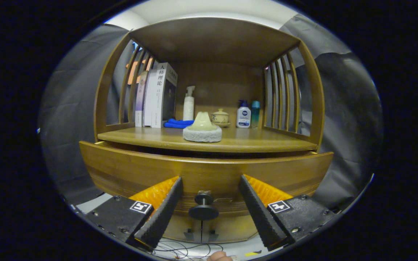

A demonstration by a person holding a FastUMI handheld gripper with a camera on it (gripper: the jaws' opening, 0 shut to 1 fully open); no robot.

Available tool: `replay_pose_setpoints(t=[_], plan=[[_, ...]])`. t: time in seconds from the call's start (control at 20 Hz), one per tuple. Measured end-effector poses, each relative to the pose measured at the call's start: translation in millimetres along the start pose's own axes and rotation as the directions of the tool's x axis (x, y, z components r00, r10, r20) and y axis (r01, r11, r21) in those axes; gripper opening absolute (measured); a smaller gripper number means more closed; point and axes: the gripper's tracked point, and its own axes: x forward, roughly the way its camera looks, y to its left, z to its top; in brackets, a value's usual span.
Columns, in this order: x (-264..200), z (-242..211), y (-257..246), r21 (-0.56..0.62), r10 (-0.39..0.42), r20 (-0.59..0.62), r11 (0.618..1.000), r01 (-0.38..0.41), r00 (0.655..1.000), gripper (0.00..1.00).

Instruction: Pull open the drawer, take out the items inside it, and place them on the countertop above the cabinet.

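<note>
The gripper (210, 188) is held wide apart, the drawer (129, 170) knob (203, 207) lying untouched between its fingers. Above the drawer's top edge, bare countertop (267, 141) is seen beside a round stone dish (202, 131).

Pretty dim overall, most light coming from above. The shelf's underside is shadowed, heavy fisheye bends the drawer front (209, 174) into a curve, and the edges maybe go slightly soft.
</note>
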Motion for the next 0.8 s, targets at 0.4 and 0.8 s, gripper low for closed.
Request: replay_pose_setpoints(t=[0.4, 0.8], plan=[[27.1, 4.6, 1.6, 0.002, -0.002, -0.006, 1.000, 0.002, 1.000, 1.00], [39.1, 5.6, 4.1, 0.018, -0.014, -0.005, 1.000, 0.014, 1.000, 1.00]])
